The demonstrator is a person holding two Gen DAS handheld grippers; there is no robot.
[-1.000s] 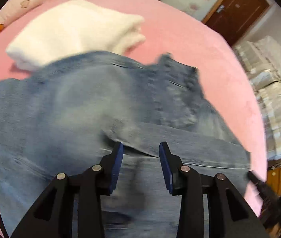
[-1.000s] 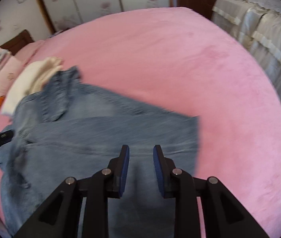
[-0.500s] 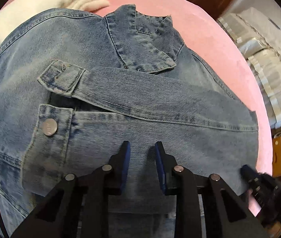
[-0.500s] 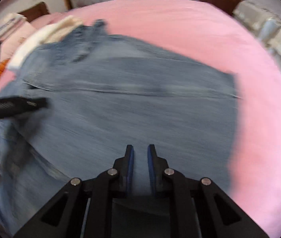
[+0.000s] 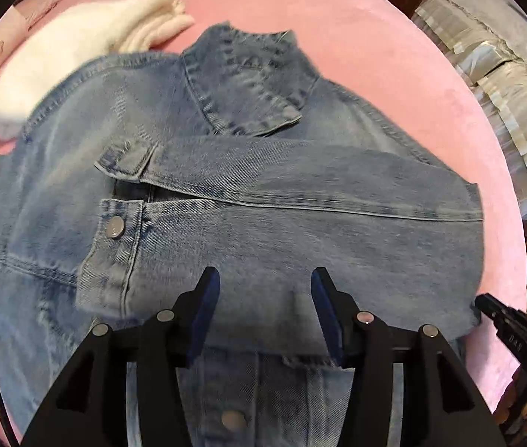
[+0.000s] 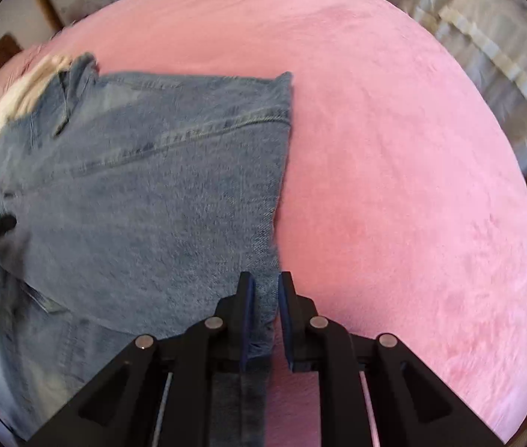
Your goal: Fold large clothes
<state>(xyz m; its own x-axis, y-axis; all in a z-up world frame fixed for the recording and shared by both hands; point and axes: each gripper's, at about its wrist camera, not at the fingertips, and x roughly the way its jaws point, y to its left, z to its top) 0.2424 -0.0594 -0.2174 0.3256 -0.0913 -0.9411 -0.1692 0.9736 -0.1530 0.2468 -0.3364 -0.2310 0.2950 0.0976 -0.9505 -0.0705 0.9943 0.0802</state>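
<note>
Only faint pale marks, perhaps "DA9", on the black gripper body (image 5: 513, 329) at the left wrist view's right edge; too blurred to read with certainty. Nothing legible on the denim jacket (image 5: 263, 201) buttons.

One denim jacket (image 5: 263, 223), one white folded garment (image 5: 77, 48).
</note>
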